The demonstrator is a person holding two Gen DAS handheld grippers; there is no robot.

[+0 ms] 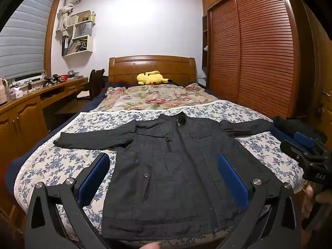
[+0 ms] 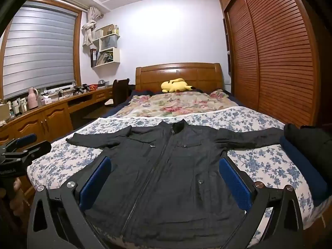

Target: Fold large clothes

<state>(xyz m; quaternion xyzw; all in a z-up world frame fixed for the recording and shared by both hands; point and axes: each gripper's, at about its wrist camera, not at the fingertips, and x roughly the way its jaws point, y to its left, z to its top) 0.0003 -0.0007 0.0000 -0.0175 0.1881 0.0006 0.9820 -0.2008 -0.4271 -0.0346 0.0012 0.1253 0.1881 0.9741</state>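
left tool [image 1: 164, 178]: held above the jacket's bottom edge, fingers wide apart, nothing gripped | black jacket [image 1: 176, 161]: laid flat on the flowered bed cover [image 1: 62, 161], zipped, sleeves spread out | right tool [image 2: 166, 180]: held above the jacket, fingers wide apart, nothing gripped

A: How much of the black jacket [image 1: 166, 166] could you see?

B: Not its hem. That ran under the left gripper [image 1: 164, 178] frame in the left wrist view, and off the bottom edge in the right wrist view.

A: And right of the jacket?

B: A dark bundle [image 2: 307, 141] lay at the tip of the jacket's right sleeve, cut off by the picture's rim. I couldn't tell what it was.

A: Beyond the jacket's collar?

B: The shelf's contents [image 1: 77, 43] were too small to identify.
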